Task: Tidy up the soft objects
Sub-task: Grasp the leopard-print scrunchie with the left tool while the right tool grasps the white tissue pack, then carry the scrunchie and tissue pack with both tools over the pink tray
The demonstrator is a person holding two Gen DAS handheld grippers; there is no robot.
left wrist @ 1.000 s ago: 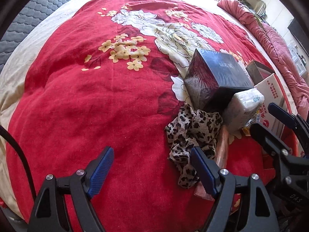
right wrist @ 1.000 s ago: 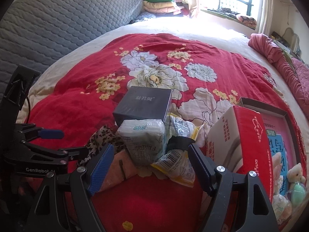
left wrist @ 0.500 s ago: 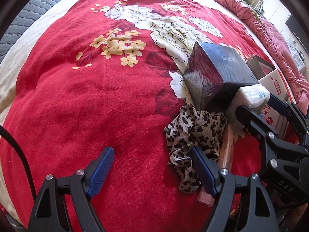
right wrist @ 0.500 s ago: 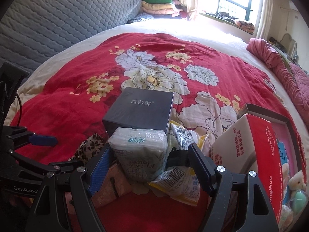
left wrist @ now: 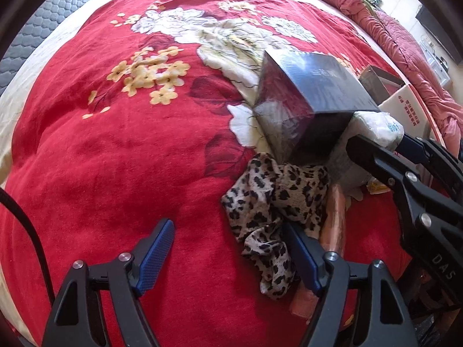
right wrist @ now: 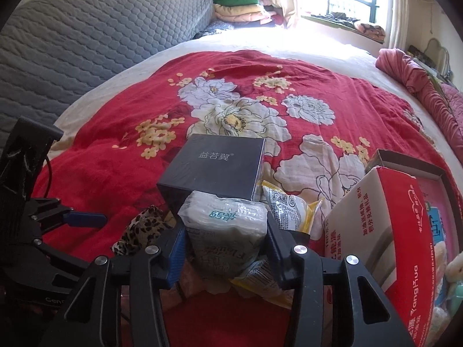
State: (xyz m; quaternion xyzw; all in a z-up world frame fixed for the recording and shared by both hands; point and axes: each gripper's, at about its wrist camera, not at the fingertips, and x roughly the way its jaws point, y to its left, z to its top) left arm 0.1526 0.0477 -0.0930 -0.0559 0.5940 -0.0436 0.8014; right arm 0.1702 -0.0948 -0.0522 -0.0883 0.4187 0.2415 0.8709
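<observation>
A white plastic-wrapped tissue pack [right wrist: 225, 231] stands on the red floral bedspread in front of a dark box [right wrist: 217, 167]. My right gripper [right wrist: 224, 248] has closed onto the pack's two sides; it also shows in the left wrist view [left wrist: 379, 150], with the pack [left wrist: 376, 124] beside the box [left wrist: 306, 101]. A leopard-print cloth [left wrist: 275, 208] lies crumpled left of the pack, over a pink item [left wrist: 332, 217]. My left gripper [left wrist: 228, 254] is open and empty, its right finger at the cloth's near edge.
A yellow snack packet [right wrist: 286, 205] lies right of the pack. A red-and-white carton [right wrist: 385, 231] and an open tray with plush toys [right wrist: 451, 260] stand at the right. A grey headboard [right wrist: 86, 43] and a pink quilt [right wrist: 419, 86] border the bed.
My right gripper moved forward and closed around the tissue pack. My left gripper moved slightly forward toward the leopard cloth and stayed open.
</observation>
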